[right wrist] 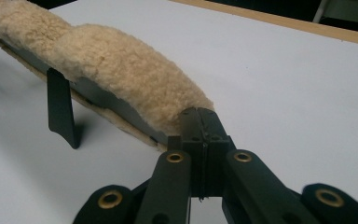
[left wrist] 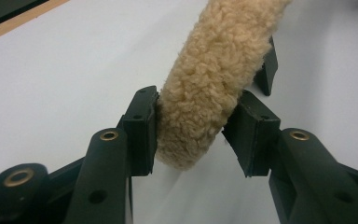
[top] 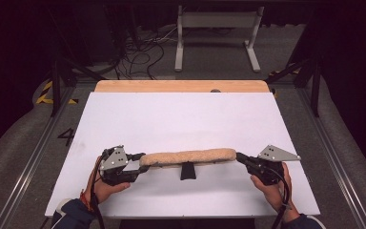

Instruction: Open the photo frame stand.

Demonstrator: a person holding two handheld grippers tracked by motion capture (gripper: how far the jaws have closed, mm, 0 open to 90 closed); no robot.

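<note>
Fleece pad [top: 188, 157] underside hidden, left gripper [top: 140, 164] jaws apart flanking one end, right gripper [top: 238, 156] clamping other end, white board [top: 181, 119] bare beyond pad.

A flat white rectangular worktop [top: 181, 119] has a light wooden strip [top: 181, 86] along its far edge. Near the worktop's front edge, a long tan fleece-covered pad [top: 188, 157] rests on a short black tab [top: 188, 171].
</note>
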